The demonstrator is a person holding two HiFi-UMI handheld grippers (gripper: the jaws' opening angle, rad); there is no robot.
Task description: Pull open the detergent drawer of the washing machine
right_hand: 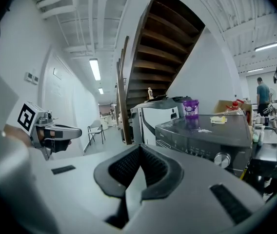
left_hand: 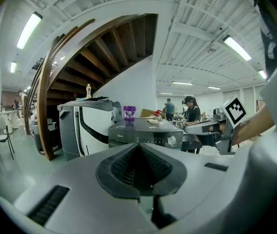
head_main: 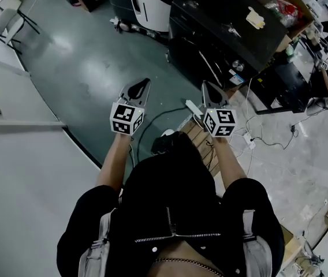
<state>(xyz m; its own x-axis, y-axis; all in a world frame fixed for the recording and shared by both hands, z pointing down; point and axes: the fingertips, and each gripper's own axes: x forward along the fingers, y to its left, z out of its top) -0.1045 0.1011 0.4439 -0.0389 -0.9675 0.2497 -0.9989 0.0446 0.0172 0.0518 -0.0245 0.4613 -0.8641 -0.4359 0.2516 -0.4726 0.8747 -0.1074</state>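
Dark grey washer (head_main: 227, 27) sits at one o'clock, purple cup (left_hand: 129, 112) on top. Its panel logo is too small to read, and the drawer can't be picked out. Pinched closed and empty over the green floor (head_main: 77, 68): left tool (head_main: 144, 85), right tool (head_main: 208, 89). Wooden stairs (left_hand: 104, 48) behind.

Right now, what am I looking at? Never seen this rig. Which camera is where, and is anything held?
There is no robot arm here. A person holds a hand-held gripper in each hand. The top-down picture comes from a camera on the person's head and shows the left hand-held gripper and the right hand-held gripper. The other two pictures come from cameras riding on each gripper, looking along its jaws. Both pairs of jaws are shut with nothing between them. Ahead stands the dark washing machine, not yet touched. A purple container sits on its top.
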